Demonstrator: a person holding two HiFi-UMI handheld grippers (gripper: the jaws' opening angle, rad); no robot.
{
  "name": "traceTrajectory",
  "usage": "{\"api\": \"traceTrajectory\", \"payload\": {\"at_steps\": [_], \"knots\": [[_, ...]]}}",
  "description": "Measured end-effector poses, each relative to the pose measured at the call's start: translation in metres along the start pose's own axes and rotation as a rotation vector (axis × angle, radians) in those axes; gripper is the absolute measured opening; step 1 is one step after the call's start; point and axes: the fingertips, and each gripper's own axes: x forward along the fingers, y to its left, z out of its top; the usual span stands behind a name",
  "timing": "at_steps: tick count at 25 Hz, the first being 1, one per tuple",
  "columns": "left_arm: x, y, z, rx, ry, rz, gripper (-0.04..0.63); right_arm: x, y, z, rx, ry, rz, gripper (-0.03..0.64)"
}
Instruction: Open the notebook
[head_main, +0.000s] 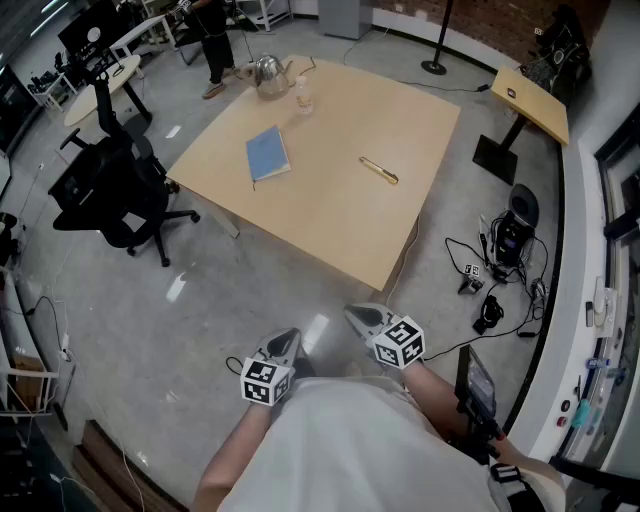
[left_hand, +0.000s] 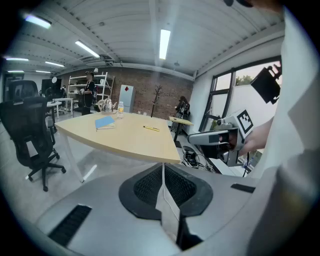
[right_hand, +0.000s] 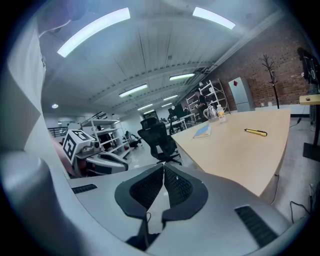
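A closed blue notebook (head_main: 268, 153) lies flat on the wooden table (head_main: 330, 200), left of its middle; it also shows in the left gripper view as the notebook (left_hand: 104, 122) and in the right gripper view as the notebook (right_hand: 203, 131). My left gripper (head_main: 287, 342) and right gripper (head_main: 358, 314) hang over the floor, well short of the table's near corner. Both are shut with nothing between their jaws. The left gripper (left_hand: 162, 172) points at the table edge; the right gripper (right_hand: 163, 172) points past the table's left side.
A yellow pen (head_main: 379, 170) lies right of the notebook. A metal kettle (head_main: 268, 75) and a glass (head_main: 303, 96) stand at the table's far corner. A black office chair (head_main: 115, 190) is left of the table. Cables and gear (head_main: 495, 270) litter the floor on the right.
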Motion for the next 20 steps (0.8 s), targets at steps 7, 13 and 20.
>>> {"api": "traceTrajectory", "payload": {"at_steps": [7, 13, 20], "knots": [[0.003, 0.072, 0.037, 0.088, -0.043, -0.021, 0.020, 0.076, -0.004, 0.032, -0.040, 0.007, -0.013, 0.018], [0.014, 0.145, 0.068, 0.077, -0.074, -0.040, 0.020, 0.136, -0.002, 0.073, -0.082, 0.031, -0.026, 0.018], [0.005, 0.199, 0.087, 0.075, -0.089, -0.070, 0.020, 0.189, 0.006, 0.094, -0.100, 0.054, -0.050, 0.018]]}}
